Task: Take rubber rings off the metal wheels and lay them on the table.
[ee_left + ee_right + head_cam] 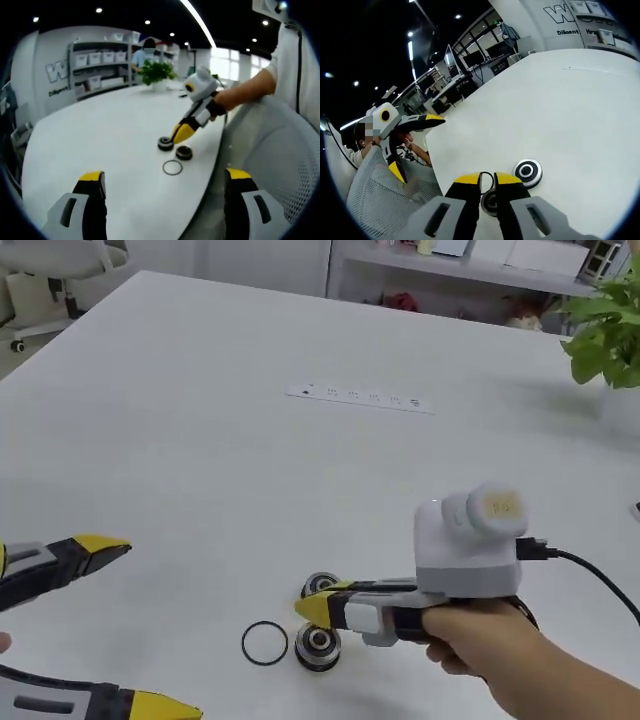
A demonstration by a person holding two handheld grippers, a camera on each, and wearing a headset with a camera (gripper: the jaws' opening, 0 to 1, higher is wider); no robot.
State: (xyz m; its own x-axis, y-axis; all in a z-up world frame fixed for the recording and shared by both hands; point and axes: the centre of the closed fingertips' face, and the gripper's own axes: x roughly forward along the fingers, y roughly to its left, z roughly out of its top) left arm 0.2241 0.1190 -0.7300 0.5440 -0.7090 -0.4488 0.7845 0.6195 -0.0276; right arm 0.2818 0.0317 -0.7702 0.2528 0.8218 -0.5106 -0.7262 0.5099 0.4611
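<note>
Jaws of the right gripper were drawn almost together, tips low over the table; whether they nipped anything could not be told. Those of the left gripper stood wide apart, well off at 9 o'clock. In the head view the far wheel lay at 12 o'clock of the right tips, the near wheel at 6, and a loose ring lay flat at 8. Rings looked thin, light and stretchy, probably clinging to metal. They seemed best pinched at the outer rim while the other jaws pinned the small, slide-prone wheel.
</note>
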